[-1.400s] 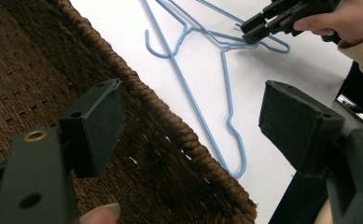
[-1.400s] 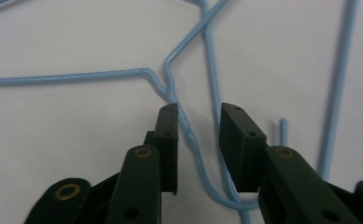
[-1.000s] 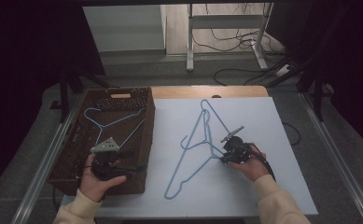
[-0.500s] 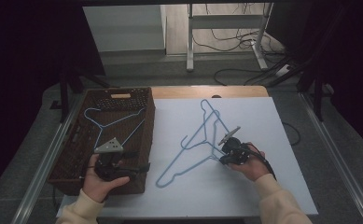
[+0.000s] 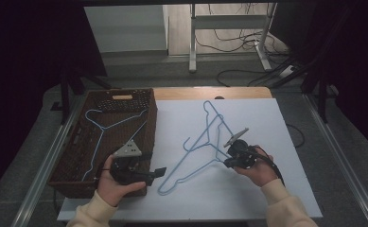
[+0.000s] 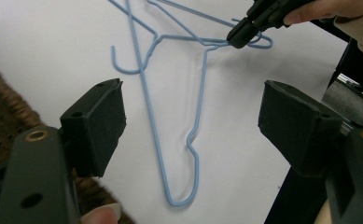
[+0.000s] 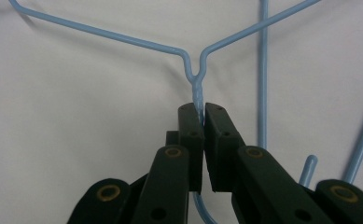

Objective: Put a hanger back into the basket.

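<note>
A blue wire hanger (image 5: 181, 177) lies on the white table top (image 5: 267, 118). My right gripper (image 5: 225, 162) is shut on its twisted neck (image 7: 197, 88), just below the hook; the left gripper view shows the same grip (image 6: 242, 35). A second blue hanger (image 5: 187, 144) lies crossed with it, hook pointing left. A third blue hanger (image 5: 107, 127) rests inside the brown wicker basket (image 5: 151, 118). My left gripper (image 5: 157, 174) is open at the basket's near right corner, pointing toward the held hanger's lower corner (image 6: 184, 203), with nothing between its jaws.
The basket fills the left side of the table. A wooden strip (image 5: 210, 92) runs along the far edge. Beyond it stand a desk frame (image 5: 193, 42) and floor cables (image 5: 248, 75).
My left gripper has moved right, past the basket's corner. The held hanger's lower corner slid a little left and up; my right gripper barely shifted.
</note>
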Tool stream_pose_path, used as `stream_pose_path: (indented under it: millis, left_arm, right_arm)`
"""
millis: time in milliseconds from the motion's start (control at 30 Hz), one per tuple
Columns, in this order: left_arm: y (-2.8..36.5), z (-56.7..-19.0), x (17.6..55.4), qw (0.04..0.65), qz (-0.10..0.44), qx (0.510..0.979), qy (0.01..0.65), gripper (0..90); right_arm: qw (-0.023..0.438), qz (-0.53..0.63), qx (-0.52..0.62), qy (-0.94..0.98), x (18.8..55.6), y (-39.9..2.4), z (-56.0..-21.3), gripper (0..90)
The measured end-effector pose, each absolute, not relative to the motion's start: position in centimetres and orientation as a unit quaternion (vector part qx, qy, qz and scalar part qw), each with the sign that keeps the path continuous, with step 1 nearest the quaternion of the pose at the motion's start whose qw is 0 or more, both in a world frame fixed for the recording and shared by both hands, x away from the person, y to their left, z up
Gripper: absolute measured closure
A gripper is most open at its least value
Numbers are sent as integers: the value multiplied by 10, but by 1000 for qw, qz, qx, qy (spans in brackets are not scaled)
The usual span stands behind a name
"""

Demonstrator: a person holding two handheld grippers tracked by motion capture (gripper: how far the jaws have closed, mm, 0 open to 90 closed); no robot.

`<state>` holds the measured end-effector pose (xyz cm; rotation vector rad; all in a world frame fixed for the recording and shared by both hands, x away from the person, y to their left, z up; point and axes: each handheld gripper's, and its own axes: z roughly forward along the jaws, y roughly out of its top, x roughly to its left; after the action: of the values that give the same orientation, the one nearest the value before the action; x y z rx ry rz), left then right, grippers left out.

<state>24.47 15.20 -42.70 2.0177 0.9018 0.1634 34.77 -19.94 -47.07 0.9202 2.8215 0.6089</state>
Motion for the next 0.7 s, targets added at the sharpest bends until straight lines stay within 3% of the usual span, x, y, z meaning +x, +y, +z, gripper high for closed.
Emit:
stream_pose_path:
  millis: [700]
  left_arm:
    - [65,-455,275,399,24,859,321,261]
  right_arm:
    - [57,212,298,929,341,-198,-459,861]
